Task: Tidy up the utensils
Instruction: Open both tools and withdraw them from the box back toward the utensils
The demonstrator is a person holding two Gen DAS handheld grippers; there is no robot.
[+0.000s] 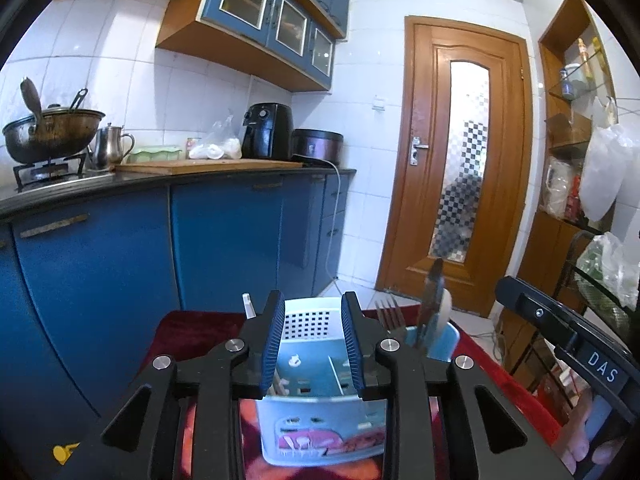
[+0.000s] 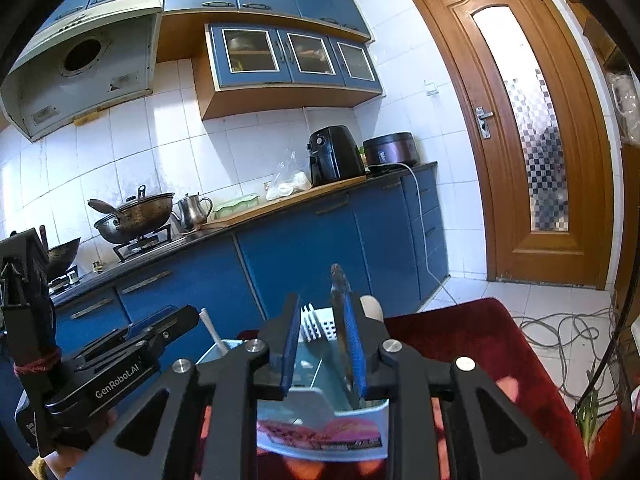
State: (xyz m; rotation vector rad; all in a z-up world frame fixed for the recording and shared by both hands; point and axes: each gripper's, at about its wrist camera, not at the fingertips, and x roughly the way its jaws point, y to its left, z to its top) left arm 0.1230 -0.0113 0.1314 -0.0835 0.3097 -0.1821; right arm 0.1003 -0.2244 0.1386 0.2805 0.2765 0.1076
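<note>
We find both hand-held grippers, left and right, slightly spread, pinching nothing. The holder sits mid-bench, fork inside. We advise withdrawing straight, clear of handles.

The utensil holder stands on a cloth-covered surface, near the cameras. In its right compartment stand a fork, a knife and a spoon, the fork leftmost. A stick rises at its left end. The left claw hangs over the holder's middle, the right claw over the right compartment. Far behind runs the bench, carrying a wok at left, then a kettle, and an air fryer at right.
</note>
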